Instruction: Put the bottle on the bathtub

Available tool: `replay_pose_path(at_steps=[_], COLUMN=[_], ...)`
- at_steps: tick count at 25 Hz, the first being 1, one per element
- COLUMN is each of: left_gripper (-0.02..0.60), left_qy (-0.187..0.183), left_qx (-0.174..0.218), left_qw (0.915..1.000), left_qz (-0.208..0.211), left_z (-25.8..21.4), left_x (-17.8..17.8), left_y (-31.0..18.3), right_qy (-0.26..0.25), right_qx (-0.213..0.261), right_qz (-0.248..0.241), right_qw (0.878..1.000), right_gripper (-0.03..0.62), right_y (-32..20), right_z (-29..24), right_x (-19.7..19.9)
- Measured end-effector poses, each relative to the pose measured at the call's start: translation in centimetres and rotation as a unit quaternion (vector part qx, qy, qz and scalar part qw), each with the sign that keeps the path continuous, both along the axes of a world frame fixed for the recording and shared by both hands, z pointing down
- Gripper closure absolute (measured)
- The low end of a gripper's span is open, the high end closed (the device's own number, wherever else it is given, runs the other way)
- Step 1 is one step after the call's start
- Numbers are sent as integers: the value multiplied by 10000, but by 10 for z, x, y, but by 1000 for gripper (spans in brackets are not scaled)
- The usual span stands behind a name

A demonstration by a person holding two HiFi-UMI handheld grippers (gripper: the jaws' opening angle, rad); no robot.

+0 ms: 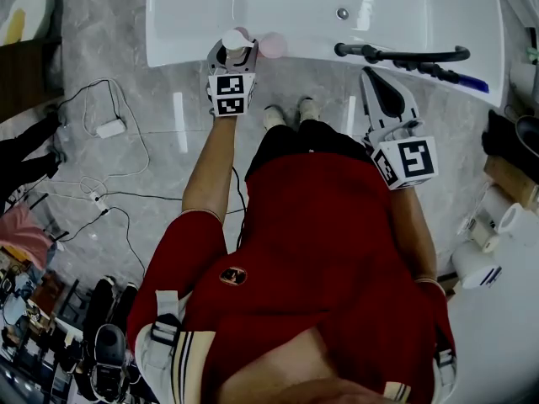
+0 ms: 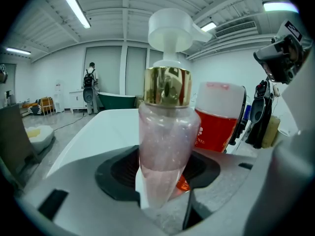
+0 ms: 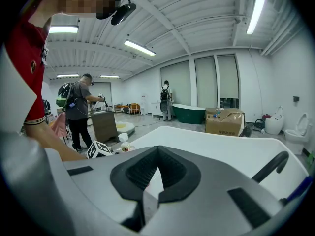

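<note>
A clear pink pump bottle (image 2: 165,141) with a gold collar and white pump head stands upright between the jaws of my left gripper (image 2: 160,181), which is shut on it. In the head view this bottle (image 1: 235,40) and the left gripper (image 1: 233,55) are at the front rim of the white bathtub (image 1: 177,23). Whether its base touches the rim is hidden. A red bottle with a white cap (image 2: 219,119) stands just right of it on the rim. My right gripper (image 1: 371,76) hangs shut and empty before the tub, its jaws (image 3: 156,168) closed together.
A black hand shower and tap (image 1: 404,55) lies along the tub's right rim, with the drain (image 1: 342,13) inside the tub. Cables and a white adapter (image 1: 109,129) lie on the floor at left. Paper rolls (image 1: 480,259) stand at right. The person's feet (image 1: 286,112) are by the tub.
</note>
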State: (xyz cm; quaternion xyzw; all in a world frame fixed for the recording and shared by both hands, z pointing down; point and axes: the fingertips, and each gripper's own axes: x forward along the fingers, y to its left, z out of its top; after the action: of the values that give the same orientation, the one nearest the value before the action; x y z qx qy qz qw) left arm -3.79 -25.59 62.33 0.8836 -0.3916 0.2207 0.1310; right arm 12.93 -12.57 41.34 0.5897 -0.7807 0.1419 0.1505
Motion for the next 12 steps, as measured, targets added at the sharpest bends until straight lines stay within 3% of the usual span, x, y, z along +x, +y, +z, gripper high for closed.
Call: replay_pose_path(at_steps=[12], left_gripper=[314], left_qy=[62], left_qx=[-85], left_qw=[9998], left_qz=[175], left_z=[2], left_x=[-5], left_y=[12], right_qy=[-10], right_qx=[19], right_qz=[-97], right_qw=[10000], right_gripper=[595], right_y=[8], right_z=[3], right_x=[-5])
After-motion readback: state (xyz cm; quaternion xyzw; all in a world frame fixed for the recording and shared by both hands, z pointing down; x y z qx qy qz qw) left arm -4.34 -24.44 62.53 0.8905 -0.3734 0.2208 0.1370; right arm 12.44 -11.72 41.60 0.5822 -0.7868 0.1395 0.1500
